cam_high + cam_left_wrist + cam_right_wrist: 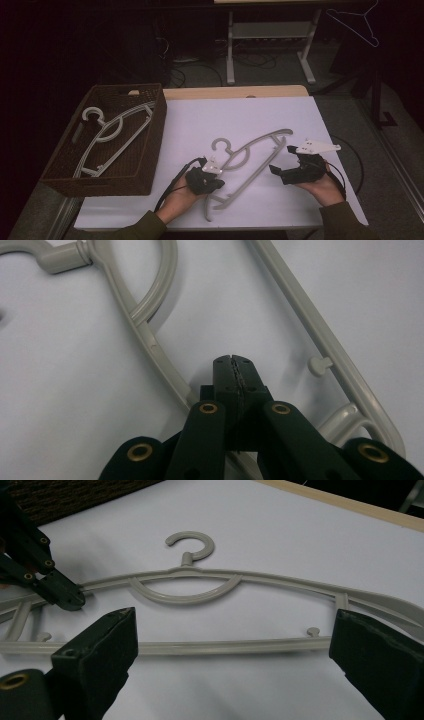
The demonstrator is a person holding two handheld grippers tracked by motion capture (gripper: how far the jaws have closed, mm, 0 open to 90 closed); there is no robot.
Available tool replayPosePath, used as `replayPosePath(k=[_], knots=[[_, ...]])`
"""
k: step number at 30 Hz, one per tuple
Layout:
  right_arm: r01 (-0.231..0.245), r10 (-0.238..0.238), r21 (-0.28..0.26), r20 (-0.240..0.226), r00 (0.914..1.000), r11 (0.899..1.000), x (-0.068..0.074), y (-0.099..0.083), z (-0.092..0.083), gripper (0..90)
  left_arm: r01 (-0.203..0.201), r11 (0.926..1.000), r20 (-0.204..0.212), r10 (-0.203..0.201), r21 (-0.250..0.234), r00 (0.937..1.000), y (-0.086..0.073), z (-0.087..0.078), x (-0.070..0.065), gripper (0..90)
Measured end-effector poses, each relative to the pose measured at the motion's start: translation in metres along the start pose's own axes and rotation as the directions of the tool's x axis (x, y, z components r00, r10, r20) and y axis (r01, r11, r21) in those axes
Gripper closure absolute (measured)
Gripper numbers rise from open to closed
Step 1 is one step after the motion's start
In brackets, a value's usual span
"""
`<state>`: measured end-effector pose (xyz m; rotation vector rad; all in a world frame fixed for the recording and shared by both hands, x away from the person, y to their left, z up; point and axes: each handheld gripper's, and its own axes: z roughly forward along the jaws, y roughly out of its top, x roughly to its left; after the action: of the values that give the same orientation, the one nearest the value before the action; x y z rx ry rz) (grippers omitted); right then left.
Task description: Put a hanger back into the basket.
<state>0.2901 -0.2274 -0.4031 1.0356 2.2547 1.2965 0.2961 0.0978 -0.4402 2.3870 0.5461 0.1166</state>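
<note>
A pale grey plastic hanger (255,150) lies slanted on the white table (200,120), its hook (220,145) toward the far side. My left gripper (219,185) is shut, with nothing visible between its pads. In the left gripper view its closed tips (234,360) sit over the table between the hanger's curved arm (150,335) and its straight bar (320,335). My right gripper (281,159) stands open just right of the hanger. In the right gripper view its wide jaws (235,617) frame the hanger's lower bar (225,645), and the left gripper (70,597) touches the hanger's arm at the left.
A dark woven basket (157,117) at the table's left holds another grey hanger (115,130). A wire hanger (357,22) hangs in the dark at the far right. Metal desk legs (230,50) stand behind the table.
</note>
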Motion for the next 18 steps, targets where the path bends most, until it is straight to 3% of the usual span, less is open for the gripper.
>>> replayPosePath(k=[9, 16, 18], knots=[[-0.003, 0.003, -0.001, 0.003, 1.0000, 1.000, 0.000, 0.000, 0.000, 5.0, 0.055, 0.9985, -0.079, -0.054, 0.007, 0.9955, -0.012, -0.014, 0.028, 90.0], [-0.005, 0.005, 0.001, -0.002, 1.0000, 1.000, 0.001, -0.001, 0.000, 5.0, 0.131, 0.9913, -0.152, -0.130, -0.003, 0.9798, -0.024, -0.028, 0.057, 90.0], [-0.006, 0.006, 0.001, -0.002, 1.0000, 1.000, 0.001, -0.001, 0.000, 5.2, 0.164, 0.9863, -0.147, -0.165, -0.017, 0.9753, -0.027, -0.030, 0.061, 90.0]])
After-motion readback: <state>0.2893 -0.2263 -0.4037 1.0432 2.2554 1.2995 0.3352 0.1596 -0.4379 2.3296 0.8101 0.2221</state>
